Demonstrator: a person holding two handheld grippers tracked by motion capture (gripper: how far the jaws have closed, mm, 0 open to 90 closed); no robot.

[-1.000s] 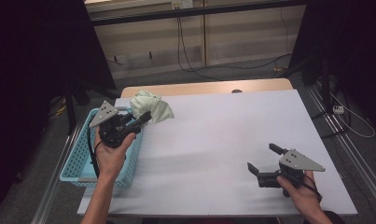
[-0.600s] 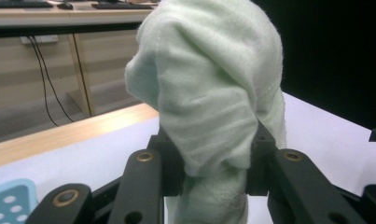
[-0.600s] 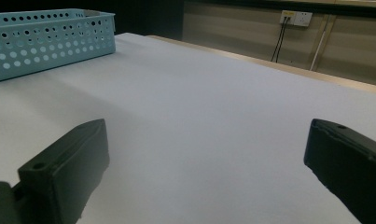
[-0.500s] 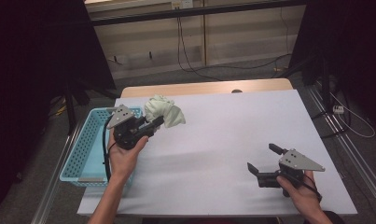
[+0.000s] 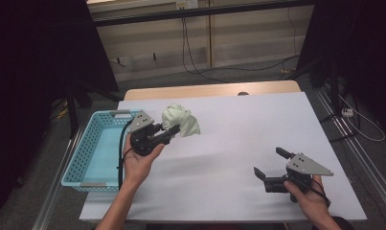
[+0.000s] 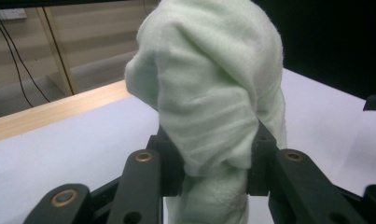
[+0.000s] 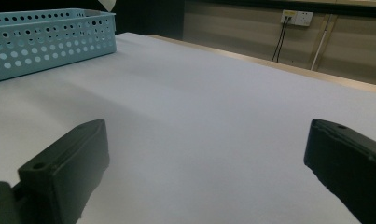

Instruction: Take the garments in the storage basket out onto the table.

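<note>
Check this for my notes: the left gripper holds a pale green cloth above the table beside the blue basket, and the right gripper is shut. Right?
Not quite. The right gripper is open: the right gripper view shows its jaws wide apart over bare table. The rest stands: the left gripper holds the cloth beside the basket.

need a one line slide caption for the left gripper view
Left gripper with its jaws shut on a bunched pale green cloth, held above the white table.

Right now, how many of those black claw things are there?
2. The left claw sits beside the blue basket, pinching a pale green cloth; the right claw rests open near the table's front right.
</note>
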